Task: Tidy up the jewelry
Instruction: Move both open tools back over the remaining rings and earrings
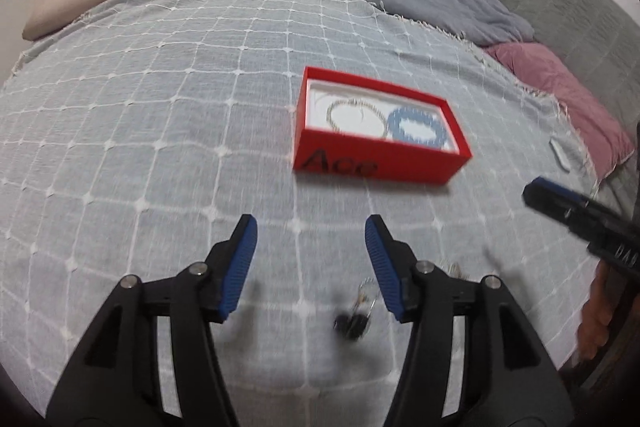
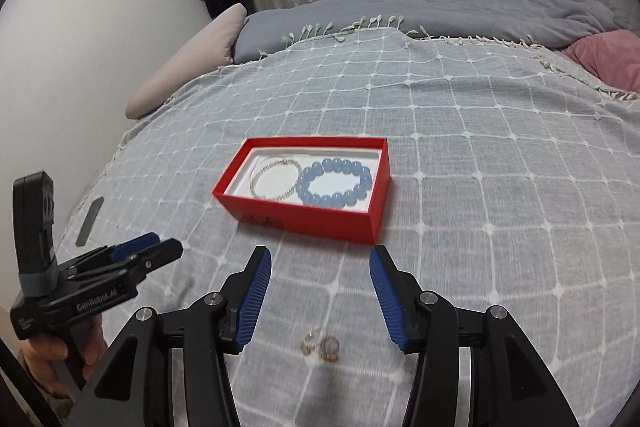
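Observation:
A red box [image 2: 320,219] sits on the grey checked bedspread and also shows in the left wrist view [image 1: 376,163]. Inside lie a silver chain bracelet [image 2: 276,179] and a blue bead bracelet [image 2: 335,183]. My right gripper [image 2: 320,295] is open and empty, just above two small gold rings [image 2: 321,345] on the spread. My left gripper [image 1: 311,259] is open and empty; a small dark earring piece [image 1: 354,319] lies blurred between its fingers. Each gripper shows at the edge of the other's view, the right one [image 1: 536,193] at right and the left one [image 2: 160,247] at left.
A beige pillow [image 2: 188,63] and a blue-grey duvet [image 2: 420,3] lie at the bed's head. A pink pillow [image 1: 568,95] and a small white object [image 1: 560,153] lie at the right. A dark flat strip [image 2: 90,221] lies at the bed's left edge.

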The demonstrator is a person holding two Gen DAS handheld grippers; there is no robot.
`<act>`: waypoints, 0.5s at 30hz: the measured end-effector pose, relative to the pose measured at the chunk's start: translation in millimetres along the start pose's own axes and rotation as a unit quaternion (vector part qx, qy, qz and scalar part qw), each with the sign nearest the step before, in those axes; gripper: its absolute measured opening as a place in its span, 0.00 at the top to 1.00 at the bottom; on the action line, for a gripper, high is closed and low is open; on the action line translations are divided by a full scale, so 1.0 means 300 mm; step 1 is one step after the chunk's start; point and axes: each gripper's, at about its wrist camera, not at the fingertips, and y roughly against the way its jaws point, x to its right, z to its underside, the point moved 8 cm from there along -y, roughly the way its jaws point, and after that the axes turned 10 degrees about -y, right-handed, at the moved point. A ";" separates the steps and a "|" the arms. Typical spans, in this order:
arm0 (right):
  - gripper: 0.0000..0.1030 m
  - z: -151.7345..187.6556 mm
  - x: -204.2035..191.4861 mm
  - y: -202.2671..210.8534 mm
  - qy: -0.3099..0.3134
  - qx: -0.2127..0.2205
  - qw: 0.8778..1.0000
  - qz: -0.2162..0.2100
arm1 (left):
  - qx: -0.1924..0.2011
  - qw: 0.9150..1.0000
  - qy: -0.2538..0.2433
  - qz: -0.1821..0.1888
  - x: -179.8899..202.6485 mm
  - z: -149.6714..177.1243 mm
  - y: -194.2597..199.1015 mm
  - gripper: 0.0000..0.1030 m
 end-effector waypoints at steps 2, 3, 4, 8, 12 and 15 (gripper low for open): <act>0.49 0.034 0.003 0.029 0.004 0.000 1.000 0.001 | -0.004 1.000 -0.014 -0.001 0.014 0.038 0.006 0.44; 0.49 0.049 0.005 0.040 0.008 0.000 1.000 0.002 | -0.006 1.000 -0.018 0.000 0.019 0.050 0.007 0.44; 0.48 0.060 0.005 0.048 0.012 0.000 1.000 0.003 | -0.009 1.000 -0.023 -0.001 0.027 0.061 0.007 0.44; 0.48 0.095 0.022 0.066 0.030 -0.001 0.999 0.015 | -0.010 0.999 -0.044 -0.005 0.054 0.077 0.010 0.44; 0.48 0.113 0.023 0.055 0.043 -0.009 0.999 0.013 | -0.005 0.999 -0.048 -0.015 0.061 0.088 0.025 0.44; 0.48 0.143 0.001 0.052 0.060 -0.018 0.998 0.009 | -0.002 0.999 -0.045 -0.026 0.060 0.112 0.036 0.43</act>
